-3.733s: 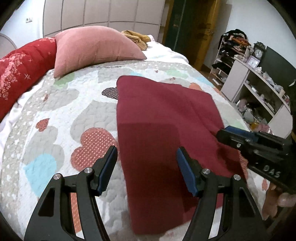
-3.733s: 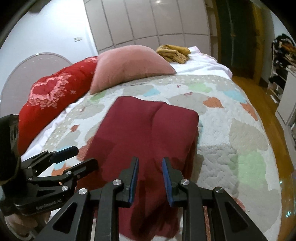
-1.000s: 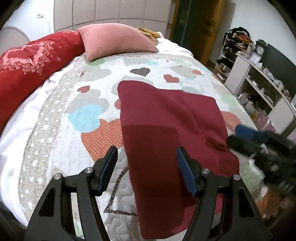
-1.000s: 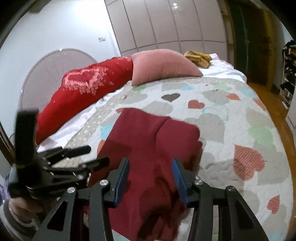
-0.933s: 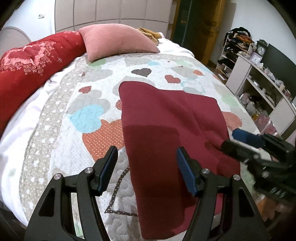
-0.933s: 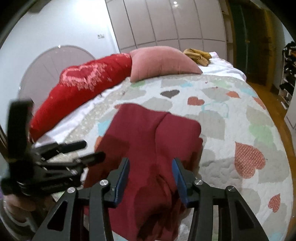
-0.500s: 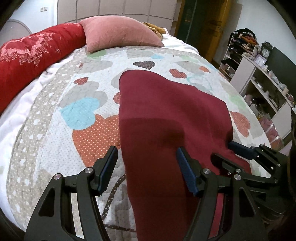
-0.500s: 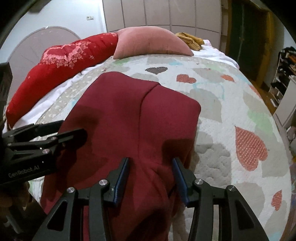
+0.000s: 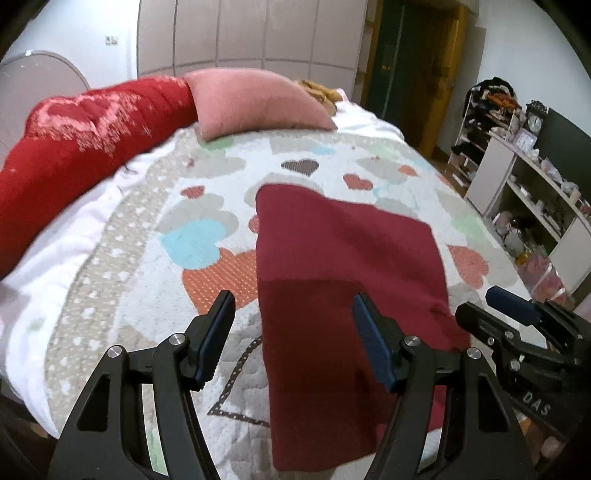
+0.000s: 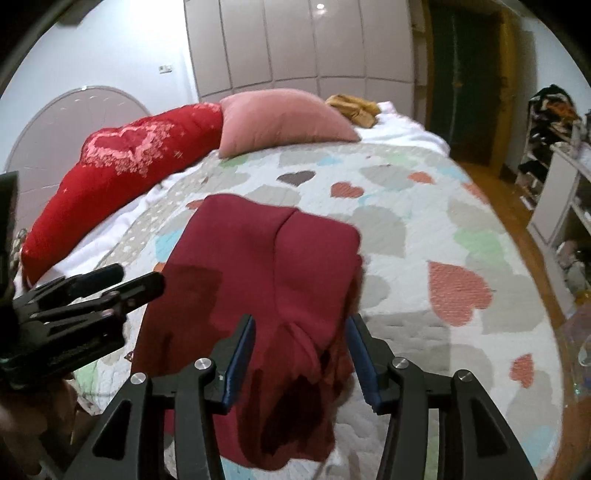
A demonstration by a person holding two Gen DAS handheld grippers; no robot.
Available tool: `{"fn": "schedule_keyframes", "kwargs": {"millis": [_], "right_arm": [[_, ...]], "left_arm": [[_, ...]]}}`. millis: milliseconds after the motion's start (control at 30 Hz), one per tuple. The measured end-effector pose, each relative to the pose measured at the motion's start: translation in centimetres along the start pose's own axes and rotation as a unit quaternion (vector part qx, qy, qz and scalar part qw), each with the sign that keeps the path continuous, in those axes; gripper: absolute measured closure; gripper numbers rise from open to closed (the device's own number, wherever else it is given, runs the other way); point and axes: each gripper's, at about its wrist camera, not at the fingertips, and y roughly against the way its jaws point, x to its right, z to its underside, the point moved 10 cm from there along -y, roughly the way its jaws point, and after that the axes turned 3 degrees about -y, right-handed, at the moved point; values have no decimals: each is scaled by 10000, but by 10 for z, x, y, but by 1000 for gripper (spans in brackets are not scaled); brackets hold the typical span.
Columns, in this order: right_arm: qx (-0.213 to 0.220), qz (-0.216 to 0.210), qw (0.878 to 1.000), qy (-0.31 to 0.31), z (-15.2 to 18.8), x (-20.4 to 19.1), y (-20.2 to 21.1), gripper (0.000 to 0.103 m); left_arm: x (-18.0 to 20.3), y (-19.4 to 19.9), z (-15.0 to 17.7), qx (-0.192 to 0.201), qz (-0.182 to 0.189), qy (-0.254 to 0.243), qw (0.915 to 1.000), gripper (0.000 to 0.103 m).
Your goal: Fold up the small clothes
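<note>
The room is evenly lit from overhead; a ceiling lamp's glare [image 10: 320, 6] is reflected in the glossy wardrobe doors [image 10: 295, 44]. Both views are softened by motion blur, bent at the edges, and ringed by dark vignetting.

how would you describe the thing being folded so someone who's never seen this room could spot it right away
Start at the big bed with the heart-patterned quilt. On its near half, in front of both grippers, lies the dark red garment, spread flat. Unlike the brighter red bolster and the pink pillow at the far end, it is plain, thin and unpatterned.
</note>
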Motion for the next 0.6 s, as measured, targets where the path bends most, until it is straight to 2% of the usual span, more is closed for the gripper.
{"fn": "schedule_keyframes", "kwargs": {"millis": [67,200,600], "right_arm": [[82,34,9999,-117,-2,4,9,53],[167,73,9996,-232,-4,5,21,42],[257,-40,9994,-242,-3,-4,38,39]], "left_arm": [[1,10,0,87,-58,-41,9999,36],[3,24,0,171,-93,-101,9998,36],[2,46,-1,391,-220,-183,9988,36]]}}
